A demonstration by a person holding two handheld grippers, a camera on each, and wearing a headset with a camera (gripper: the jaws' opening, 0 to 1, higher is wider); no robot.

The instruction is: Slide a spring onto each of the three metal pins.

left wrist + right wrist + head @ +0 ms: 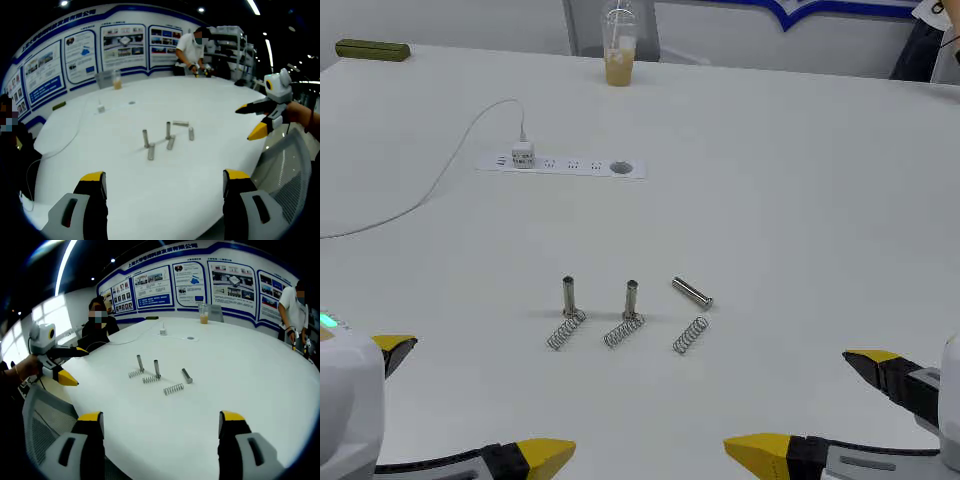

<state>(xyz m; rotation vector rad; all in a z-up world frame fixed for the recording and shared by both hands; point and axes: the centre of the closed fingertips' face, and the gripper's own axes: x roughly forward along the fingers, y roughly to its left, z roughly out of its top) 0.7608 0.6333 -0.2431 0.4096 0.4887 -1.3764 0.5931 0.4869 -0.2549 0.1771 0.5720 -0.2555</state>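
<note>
White surface (800,200) with the task parts near its middle; left pin (568,296) stands upright; middle pin (631,298) stands upright just to its right; right pin (691,292) lies on its side, angled, head end toward the near right; none of the three pins carries a spring; left spring (565,331) lies flat on a diagonal, its upper end right at the base of the left pin; middle spring (624,331) lies the same way at the base of the middle pin; right spring (690,335) lies flat just below the lying pin, whether they touch can't be told; left claw (470,400) at the near left edge, jaws spread wide, yellow tips apart, nothing between them, well short of the parts; right claw (810,403) at the near right edge, also released, jaws wide, empty, well apart from the pins; both claws sit above the near side of the surface with the pins and springs between and ahead of them; farther back a white power strip (560,165) lies flat with a white charger (523,153) plugged in at its left end; a white cable (450,165) curves off from it to the left; a clear cup (619,52) with tan drink stands near the far edge; a dark green bar (372,49) lies at the far left; in the right gripper view a seated person (97,322) is at the far side of the surface, blue-framed posters (200,277) on the wall behind.
</note>
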